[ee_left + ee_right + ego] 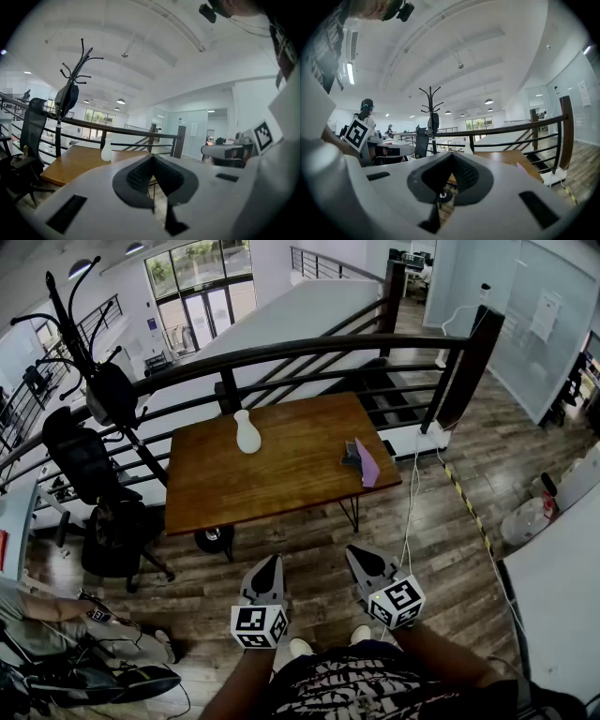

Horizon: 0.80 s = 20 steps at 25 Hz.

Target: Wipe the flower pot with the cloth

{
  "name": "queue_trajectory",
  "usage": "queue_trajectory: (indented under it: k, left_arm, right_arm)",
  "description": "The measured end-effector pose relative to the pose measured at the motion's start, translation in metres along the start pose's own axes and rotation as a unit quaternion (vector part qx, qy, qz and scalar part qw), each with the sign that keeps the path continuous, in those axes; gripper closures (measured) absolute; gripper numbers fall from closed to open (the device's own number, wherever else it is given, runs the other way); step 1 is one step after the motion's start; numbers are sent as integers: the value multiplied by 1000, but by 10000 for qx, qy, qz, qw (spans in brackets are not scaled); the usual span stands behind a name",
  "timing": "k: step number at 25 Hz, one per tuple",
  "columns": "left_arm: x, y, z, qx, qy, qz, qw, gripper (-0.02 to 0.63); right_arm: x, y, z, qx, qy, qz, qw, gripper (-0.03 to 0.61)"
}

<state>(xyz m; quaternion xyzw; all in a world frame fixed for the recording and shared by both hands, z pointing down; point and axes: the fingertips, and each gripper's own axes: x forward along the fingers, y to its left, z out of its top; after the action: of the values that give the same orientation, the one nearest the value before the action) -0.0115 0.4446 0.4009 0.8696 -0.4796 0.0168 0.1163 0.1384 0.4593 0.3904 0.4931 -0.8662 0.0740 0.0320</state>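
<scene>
Closest in, both tools sit low in front of the person. The left gripper (271, 562) has its dark ribbed jaws pressed together with nothing between them, and the right gripper (357, 553) is the same, closed tight and empty. Both point roughly level toward the table across a stretch of wood-plank floor (309, 549), so the wiping hasn't started and the step in hand looks like the walk-up.

Next out is the brown wooden table (281, 479). At its right edge lies the lilac-pink folded cloth (367, 463), leaning on a small dark grey object (351, 453) whose nature I can't make out. The small white narrow-necked flower pot (247, 433) stands upright nearer the far left of the top, well apart from the cloth.

To do this well, I'd go for the cloth first with the right gripper, since it lies on that side. I'd open the jaws before arriving and pinch a free corner so the grey object stays put. That pot looks slim and tippy, so the left gripper should probably steady it at the neck before any rubbing.

Beyond the table runs the dark metal railing (309, 348).
</scene>
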Motion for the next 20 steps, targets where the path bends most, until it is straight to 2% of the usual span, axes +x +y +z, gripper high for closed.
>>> queue_trajectory:
  k: [8,15,20]
  left_arm:
    - [0,22,1,-22,17,-174,9998,615]
    - [6,41,0,-80,9,-410,9991,616]
    - [21,47,-8,-122,88,-572,9983,615]
  right_arm:
    - [22,15,0,-44,26,-77,10000,580]
    - [28,22,-2,54,-15,-356,9994,580]
    - [31,8,-7,117,30,-603,9981,578]
